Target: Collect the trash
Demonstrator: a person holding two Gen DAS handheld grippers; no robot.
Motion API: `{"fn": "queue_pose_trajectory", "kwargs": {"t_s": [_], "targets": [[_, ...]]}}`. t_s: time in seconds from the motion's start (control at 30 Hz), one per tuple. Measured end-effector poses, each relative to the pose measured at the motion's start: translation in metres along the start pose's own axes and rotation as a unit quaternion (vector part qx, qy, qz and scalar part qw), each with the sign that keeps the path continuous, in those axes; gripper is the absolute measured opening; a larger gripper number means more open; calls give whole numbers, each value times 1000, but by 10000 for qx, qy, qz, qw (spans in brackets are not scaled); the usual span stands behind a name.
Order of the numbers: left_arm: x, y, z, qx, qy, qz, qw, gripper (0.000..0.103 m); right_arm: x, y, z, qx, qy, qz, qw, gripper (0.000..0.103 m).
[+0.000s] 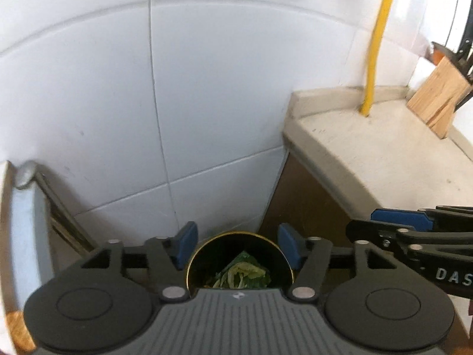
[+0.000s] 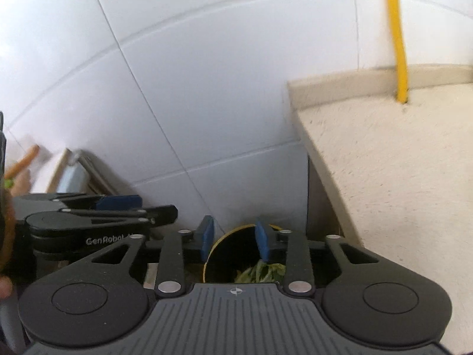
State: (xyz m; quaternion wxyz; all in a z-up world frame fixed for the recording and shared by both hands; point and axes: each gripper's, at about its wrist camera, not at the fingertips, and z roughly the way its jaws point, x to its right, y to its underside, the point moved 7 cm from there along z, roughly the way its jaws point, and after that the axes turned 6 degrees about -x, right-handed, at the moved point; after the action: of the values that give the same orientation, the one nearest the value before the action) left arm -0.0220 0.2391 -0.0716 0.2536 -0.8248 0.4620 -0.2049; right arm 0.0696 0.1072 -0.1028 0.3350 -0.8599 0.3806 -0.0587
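The left gripper hung over a round dark bin with a yellow rim, and its blue-padded fingers stood released, one on each side of the bin's mouth, with nothing between them. Down past the fingertips, inside the bin, lay the trash: a heap of green and pale leafy vegetable scraps, resting on the bottom, clear of both pads.

The right gripper was over the same bin from beside it, fingers parted too and gripping nothing; the scraps showed just below its right-hand pad, inside the bin, not touched by it. Its opening looked narrower than the left one's.

Each gripper appeared in the other's view: the right one came in just right of the left fingers, the left one just left of the right fingers.

Beyond the fingertips rose a white tiled wall. To the right of the fingers ran a pale speckled stone bench, with a yellow pipe going up from it along the wall and a light wooden knife block with dark handles standing further right. Left of the fingers a white rounded object leaned near the wall; what it was could not be told.
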Motion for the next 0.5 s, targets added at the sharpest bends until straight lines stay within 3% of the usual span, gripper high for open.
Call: {"fn": "queue_pose_trajectory", "kwargs": {"t_s": [0.23,0.5], "targets": [[16,4,-26,237,-156,-118,9995,62,8,-8,-22,246,-143,-44,9996,48],[38,11,-33,192,-424,-473,9978,62,30,-4,-30,118,-272,-124,9995,50]]}}
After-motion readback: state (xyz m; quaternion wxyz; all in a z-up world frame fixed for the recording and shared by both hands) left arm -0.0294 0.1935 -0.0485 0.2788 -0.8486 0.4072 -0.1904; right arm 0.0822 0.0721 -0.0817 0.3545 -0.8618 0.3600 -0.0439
